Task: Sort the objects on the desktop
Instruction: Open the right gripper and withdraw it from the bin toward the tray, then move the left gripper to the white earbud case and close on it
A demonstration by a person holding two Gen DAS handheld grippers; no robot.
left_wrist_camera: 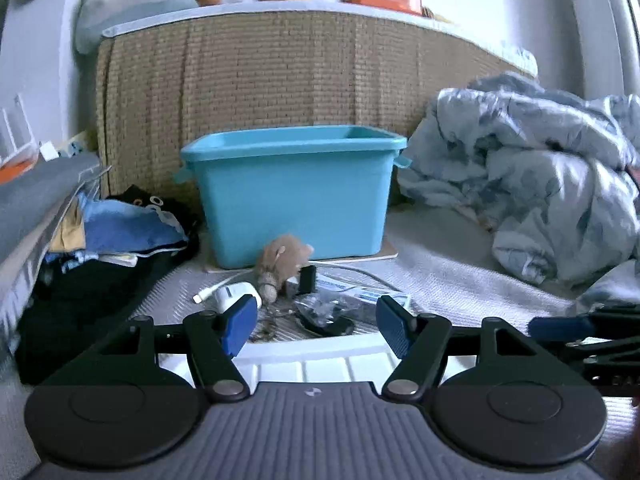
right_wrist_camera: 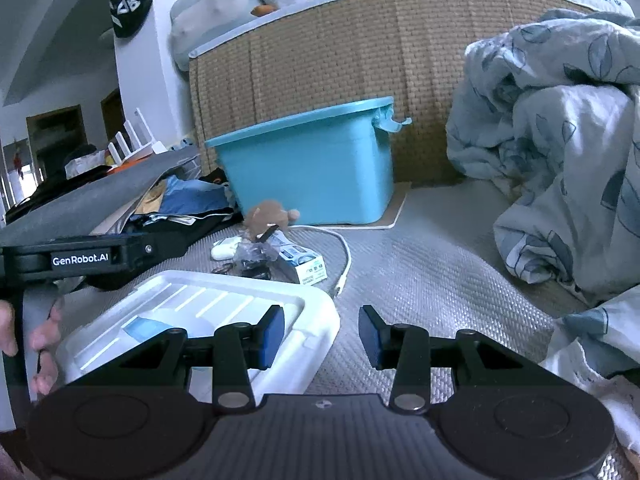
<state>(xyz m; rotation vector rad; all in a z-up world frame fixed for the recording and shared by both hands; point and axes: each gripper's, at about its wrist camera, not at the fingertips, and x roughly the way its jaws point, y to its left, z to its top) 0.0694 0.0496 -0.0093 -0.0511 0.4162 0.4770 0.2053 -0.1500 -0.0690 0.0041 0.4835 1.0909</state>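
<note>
Nothing is held by the released left gripper or right gripper, while small clutter remains unsorted near the blue bin.

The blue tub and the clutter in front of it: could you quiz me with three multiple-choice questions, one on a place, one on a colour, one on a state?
1. Where is the small plush toy?
A. inside the tub
B. in front of the tub
C. on the quilt

2. What colour is the tub?
A. turquoise blue
B. red
C. black

3. How do the right gripper's jaws stand?
A. clamped on the cable
B. apart, holding nothing
C. clamped on the toy

Answers: B, it lies on the mat before the tub's front wall; A, its walls and rim are turquoise; B, only mat shows between the blue pads.
</note>
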